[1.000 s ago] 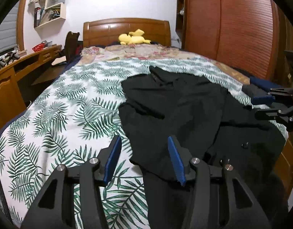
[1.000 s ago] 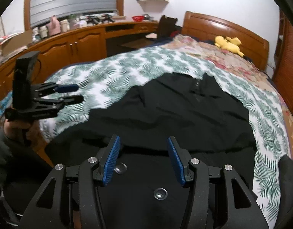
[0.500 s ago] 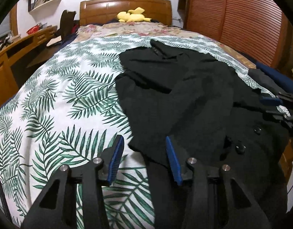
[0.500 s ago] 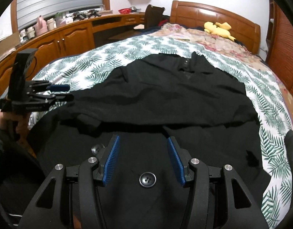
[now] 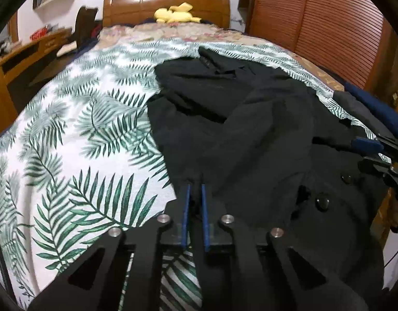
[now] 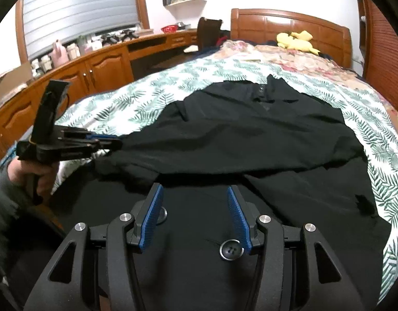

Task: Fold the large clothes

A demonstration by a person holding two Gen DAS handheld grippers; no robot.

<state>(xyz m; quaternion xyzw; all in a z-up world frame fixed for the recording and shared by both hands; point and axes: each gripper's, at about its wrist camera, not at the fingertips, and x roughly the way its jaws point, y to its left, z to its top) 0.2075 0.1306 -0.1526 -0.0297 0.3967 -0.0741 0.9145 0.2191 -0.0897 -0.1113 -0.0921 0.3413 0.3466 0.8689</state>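
Left wrist view shows the left gripper (image 5: 195, 194) low in the frame, its blue pads drawn almost together on the near left edge of the black coat (image 5: 251, 134); its jaws have just been closing, and a pinch of dark cloth sits between them. The coat lies spread across the right half of the leaf-print bedspread (image 5: 77, 140), collar toward the upper middle of the frame, buttons at lower right.

In the right wrist view the right gripper (image 6: 195, 217) hovers at bottom centre with its jaws about half apart and nothing pinched, dark cloth and a grey button (image 6: 231, 250) lying below them. At the left edge of that frame a hand (image 6: 34, 173) holds the other gripper, whose tips meet the coat's corner.

The garment looks soft and limp, fairly heavy for cloth, and likely to sag and drag between two held points. It should be taken by hems or corners, a full fold of fabric in each pinch, and never by the buttons. The right side probably wants the matching hem corner, so that the lower part lifts evenly when folded toward the collar.
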